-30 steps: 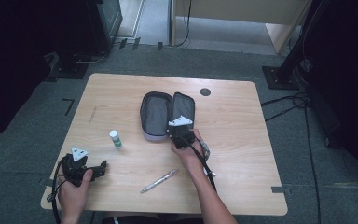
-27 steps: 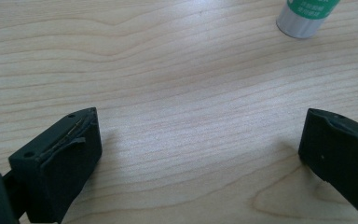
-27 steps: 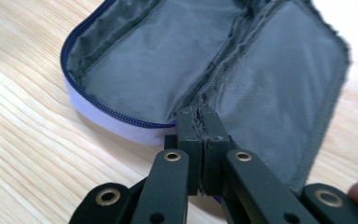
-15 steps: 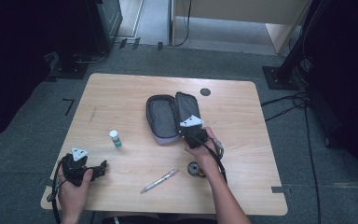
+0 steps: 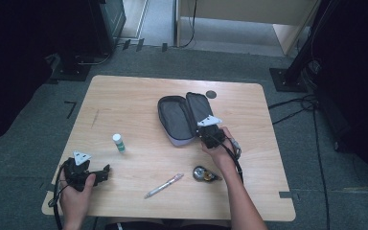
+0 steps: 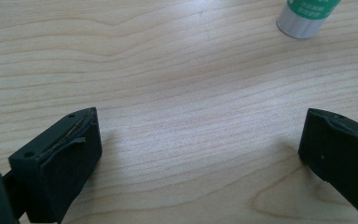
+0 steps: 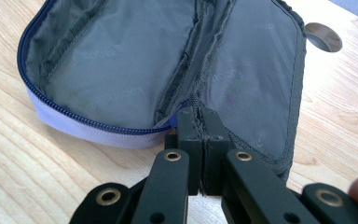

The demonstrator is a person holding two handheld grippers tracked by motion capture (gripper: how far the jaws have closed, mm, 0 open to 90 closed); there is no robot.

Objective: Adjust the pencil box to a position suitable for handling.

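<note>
With the right gripper (image 7: pixel 200 140) pinching the open pencil case (image 5: pixel 182 120) by its near rim, drag it level across the counter (image 5: pixel 139 103), keeping the lid from folding, while the left gripper (image 6: pixel 200 154) rests spread.

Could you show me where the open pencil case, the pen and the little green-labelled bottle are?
pencil case (image 5: pixel 172 119), high view, on the grey lining of its left half.
pen (image 5: pixel 164 185), high view, middle of its barrel.
bottle (image 5: pixel 119 143), high view, on its side wall.
</note>
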